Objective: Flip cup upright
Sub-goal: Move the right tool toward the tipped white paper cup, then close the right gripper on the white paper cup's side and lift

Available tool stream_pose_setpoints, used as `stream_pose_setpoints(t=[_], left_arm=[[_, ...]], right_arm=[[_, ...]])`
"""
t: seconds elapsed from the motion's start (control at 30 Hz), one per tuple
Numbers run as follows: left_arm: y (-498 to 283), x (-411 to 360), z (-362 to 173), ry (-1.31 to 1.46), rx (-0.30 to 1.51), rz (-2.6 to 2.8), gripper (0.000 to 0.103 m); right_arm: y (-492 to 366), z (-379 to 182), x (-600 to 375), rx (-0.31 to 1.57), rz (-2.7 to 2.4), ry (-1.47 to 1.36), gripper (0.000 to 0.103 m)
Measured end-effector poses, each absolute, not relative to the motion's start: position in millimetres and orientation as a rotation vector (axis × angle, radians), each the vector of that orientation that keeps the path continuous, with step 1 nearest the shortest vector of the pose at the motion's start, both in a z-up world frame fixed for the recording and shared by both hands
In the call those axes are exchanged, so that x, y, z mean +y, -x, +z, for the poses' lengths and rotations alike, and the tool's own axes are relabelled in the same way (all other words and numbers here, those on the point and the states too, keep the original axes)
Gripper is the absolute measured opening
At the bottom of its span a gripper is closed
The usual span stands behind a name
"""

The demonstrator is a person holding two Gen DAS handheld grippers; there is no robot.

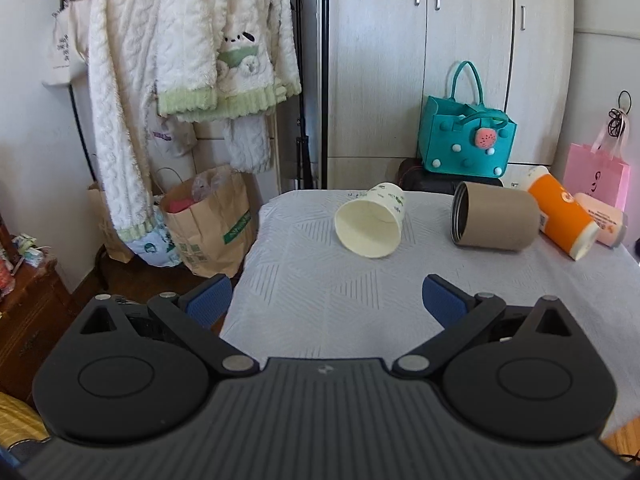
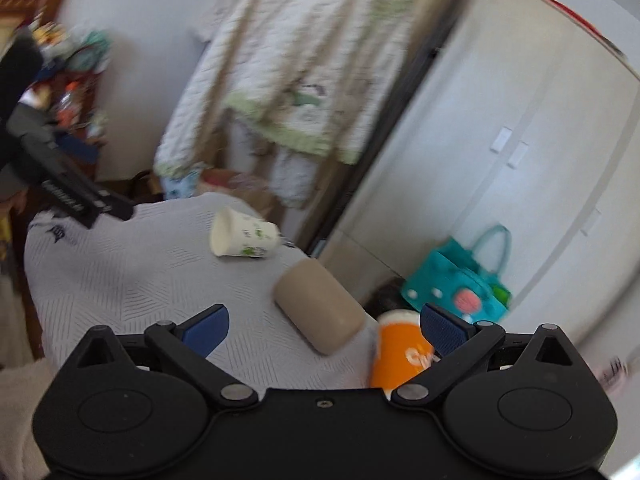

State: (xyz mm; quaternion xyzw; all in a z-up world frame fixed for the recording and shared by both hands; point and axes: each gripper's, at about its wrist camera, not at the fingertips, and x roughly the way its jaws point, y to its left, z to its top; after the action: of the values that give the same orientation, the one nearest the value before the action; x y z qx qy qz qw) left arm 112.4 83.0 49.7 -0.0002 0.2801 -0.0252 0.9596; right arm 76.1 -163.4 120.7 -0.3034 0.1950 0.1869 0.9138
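Left wrist view: left gripper [image 1: 326,300] fingers spread wide, empty; paper cup [image 1: 370,220] on its side on tabletop [image 1: 320,292], ahead of the fingers, mouth facing them. Right wrist view, blurred: right gripper [image 2: 324,328] fingers spread, empty; paper cup [image 2: 244,238] lying far ahead-left, brown tube [image 2: 320,306] between the fingertips' line.

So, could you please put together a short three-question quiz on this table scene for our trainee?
1. True or false: the white paper cup stands upright on the table.
2. Which lies nearest the paper cup? A) the brown cylinder B) the orange cup C) the teal bag
3. Fill in: both the left tool and the right tool are ____ and hold nothing.

Key: 1 false, it lies on its side; 2 A; 3 open.
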Motion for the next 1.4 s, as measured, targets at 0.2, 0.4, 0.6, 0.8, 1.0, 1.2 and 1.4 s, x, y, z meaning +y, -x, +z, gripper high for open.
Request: stream_pose_setpoints(t=[0.2,0.4,0.6,0.8,1.0,1.2,1.4], left_arm=[[-149,82,41,0.043,0.585,-0.103,0.103],[-189,81,26,0.115,0.657,-0.175,0.103],[-212,79,16,0.132,0.681,-0.207,0.103],[-223,80,7,0.134,0.669,-0.231,0.103],[-230,84,-1,0.158,0.678,-0.248,0.103],[-236,87,-3,0.162,0.702,-0.271,0.103],[-239,85,-4,0.155,0.689,-0.271,0.103]], right_arm=[[-132,114,-116,0.381,0.582,1.016,0.101],[-198,101,-95,0.449,0.81,1.209,0.096],[-228,88,-72,0.458,1.03,1.275,0.096],[-253,63,-50,0.426,1.071,1.393,0.095],[-282,49,-44,0.458,1.087,1.4,0.087],[-293,55,-39,0.456,1.198,1.39,0.088],[-305,37,-24,0.489,1.236,1.437,0.087]])
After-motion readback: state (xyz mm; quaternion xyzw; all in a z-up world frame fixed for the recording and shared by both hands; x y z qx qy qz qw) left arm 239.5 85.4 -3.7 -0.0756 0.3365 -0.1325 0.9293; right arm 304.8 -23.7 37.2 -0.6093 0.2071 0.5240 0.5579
